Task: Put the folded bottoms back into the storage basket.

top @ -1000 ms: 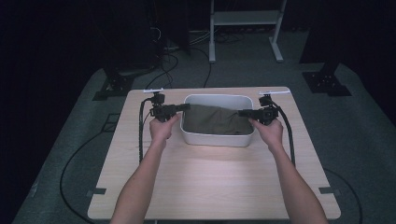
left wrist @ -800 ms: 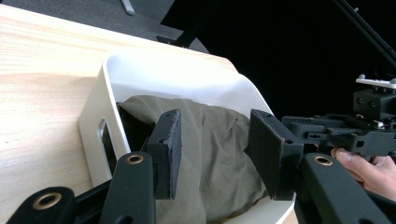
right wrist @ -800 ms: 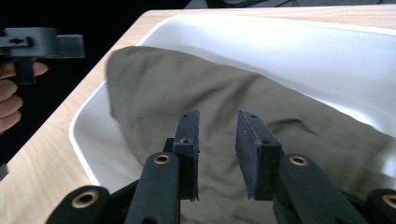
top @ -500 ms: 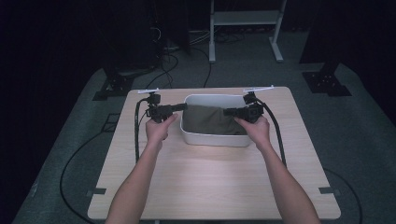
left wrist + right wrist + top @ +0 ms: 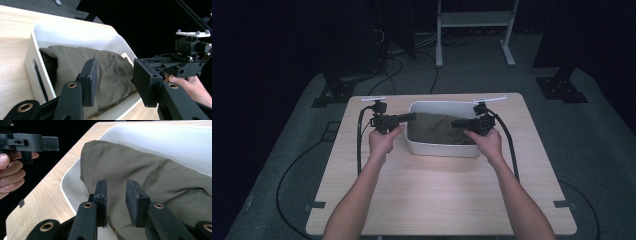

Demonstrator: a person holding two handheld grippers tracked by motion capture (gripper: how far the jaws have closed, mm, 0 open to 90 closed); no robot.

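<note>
- White bin (image 5: 439, 145): rectangular, rounded corners, slot handle in one end wall; set on the wooden counter (image 5: 437, 200) toward its far edge, roughly centred.
- Olive cloth (image 5: 434, 127): bunched inside the bin, covering most of the floor and rising near rim height; one edge draped against the inner wall at the left-gripper end, as seen in the right gripper view (image 5: 140, 170); folds lying over the end with the slot handle in the left gripper view (image 5: 100, 67).
- Left gripper (image 5: 411, 117): held level at the bin's left end, jaws pointing across the rim toward the cloth; jaws parted with a clear gap, nothing between the pads (image 5: 91, 82), cloth behind them.
- Right gripper (image 5: 455, 123): held level over the bin's right end, jaws pointing inward above the cloth; jaws drawn narrow, a slim gap left between the pads (image 5: 101, 200); no cloth seen pinched, fabric lying just beyond.
- Hands: one on each gripper, forearms entering from the near edge of the counter.
</note>
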